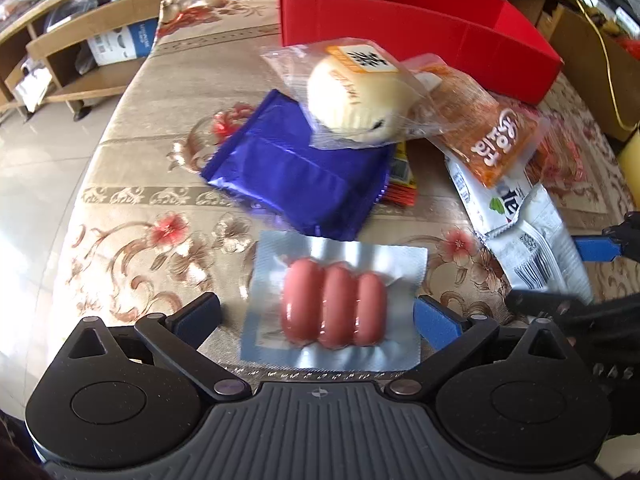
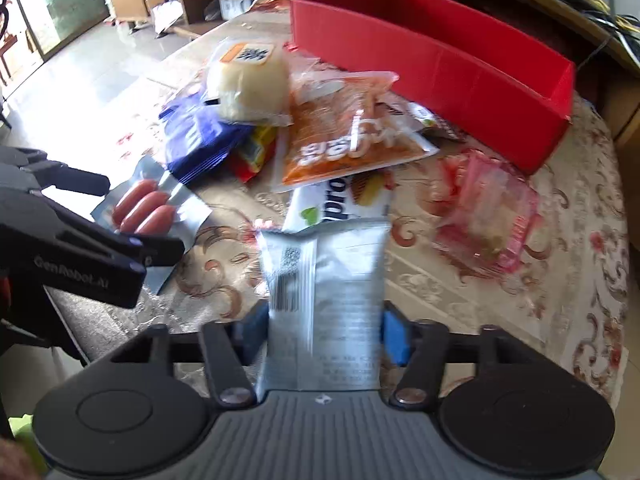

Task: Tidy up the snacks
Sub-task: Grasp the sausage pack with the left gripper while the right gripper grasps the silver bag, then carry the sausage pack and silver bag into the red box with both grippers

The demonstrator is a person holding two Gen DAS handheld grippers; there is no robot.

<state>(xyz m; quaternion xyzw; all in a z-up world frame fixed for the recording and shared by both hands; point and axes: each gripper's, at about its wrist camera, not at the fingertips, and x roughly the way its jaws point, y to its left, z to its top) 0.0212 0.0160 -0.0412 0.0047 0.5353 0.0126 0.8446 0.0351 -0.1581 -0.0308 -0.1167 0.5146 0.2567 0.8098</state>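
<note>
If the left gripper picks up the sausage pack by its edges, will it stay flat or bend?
The sausage pack probably sags: its film border looks thin and wrinkled. The three sausages likely keep the middle firmer. The glossy film may slip.

The table cover (image 1: pixel 132 196) looks like woven cloth with a soft sheen and a flower pattern. The red box (image 1: pixel 420 28) has flat matt walls, like card or thin board. The blue packet (image 1: pixel 288 168) is shiny foil with creases. The sausage pack (image 1: pixel 334 304) is glossy clear plastic on a silver backing. The bun wrapper (image 1: pixel 352 92) is thin transparent film. The white packet (image 2: pixel 328 292) is smooth printed plastic with a slight shine. The pink wrapper (image 2: pixel 488 208) is see-through, wrinkled plastic. The gripper pads (image 1: pixel 434 322) look like matt blue foam, and the gripper bodies are matt black plastic.
</note>
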